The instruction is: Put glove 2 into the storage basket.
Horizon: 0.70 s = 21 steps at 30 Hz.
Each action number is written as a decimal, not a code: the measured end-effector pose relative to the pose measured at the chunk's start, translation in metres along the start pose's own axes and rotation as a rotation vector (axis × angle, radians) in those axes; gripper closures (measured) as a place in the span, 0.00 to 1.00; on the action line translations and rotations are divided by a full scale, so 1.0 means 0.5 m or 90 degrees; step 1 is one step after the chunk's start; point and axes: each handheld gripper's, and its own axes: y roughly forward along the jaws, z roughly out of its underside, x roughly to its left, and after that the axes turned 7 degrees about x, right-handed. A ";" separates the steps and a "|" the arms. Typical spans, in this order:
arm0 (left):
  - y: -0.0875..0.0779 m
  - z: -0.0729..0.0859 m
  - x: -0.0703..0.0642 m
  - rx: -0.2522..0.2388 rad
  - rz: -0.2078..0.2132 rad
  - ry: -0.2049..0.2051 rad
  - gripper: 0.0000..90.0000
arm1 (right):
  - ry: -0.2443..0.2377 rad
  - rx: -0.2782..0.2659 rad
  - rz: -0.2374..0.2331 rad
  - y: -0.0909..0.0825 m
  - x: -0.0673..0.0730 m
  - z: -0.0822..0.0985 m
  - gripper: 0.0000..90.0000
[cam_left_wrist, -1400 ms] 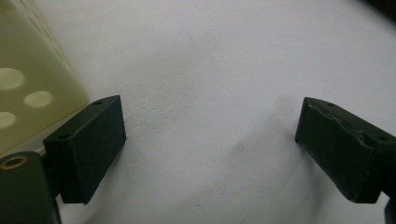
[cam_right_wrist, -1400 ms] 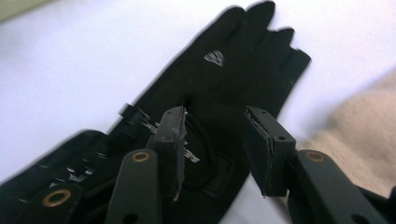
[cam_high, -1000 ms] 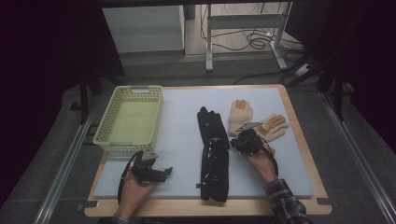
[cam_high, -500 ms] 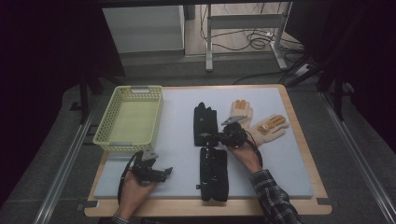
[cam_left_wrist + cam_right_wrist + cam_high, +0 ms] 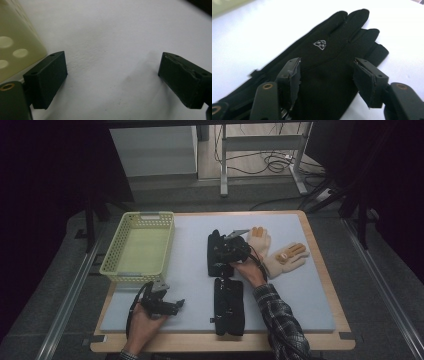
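Over the black glove (image 5: 329, 62) your right claw (image 5: 327, 80) has just been opening, gripping nothing; soft, limp fabric, so pinch its cuff.

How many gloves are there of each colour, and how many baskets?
Black gloves: 2, the far black glove and the near black glove
Tan gloves: 2, the left tan glove and the right tan glove
Yellow baskets: 1, the basket
Total: 5
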 end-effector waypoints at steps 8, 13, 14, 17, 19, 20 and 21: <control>0.000 0.000 0.000 0.000 0.000 0.000 0.10 | 0.041 0.018 -0.037 0.014 0.003 0.000 0.80; 0.000 0.000 0.000 0.000 0.000 0.000 0.10 | 0.055 0.017 -0.041 0.010 0.003 -0.004 0.86; 0.000 0.000 0.000 0.000 0.000 0.000 0.10 | 0.058 0.009 -0.033 0.007 0.000 -0.004 0.86; 0.000 0.000 0.000 0.001 0.000 0.000 0.10 | 0.080 -0.011 -0.027 -0.006 -0.014 -0.008 0.86; 0.000 0.000 0.000 0.001 0.000 0.000 0.10 | 0.090 -0.022 -0.022 -0.020 -0.024 -0.012 0.86; 0.000 0.000 0.000 0.001 0.000 0.000 0.10 | 0.098 -0.030 -0.026 -0.029 -0.030 -0.014 0.86; 0.000 0.000 0.000 0.002 -0.001 0.001 0.10 | 0.106 -0.036 -0.031 -0.038 -0.034 -0.016 0.86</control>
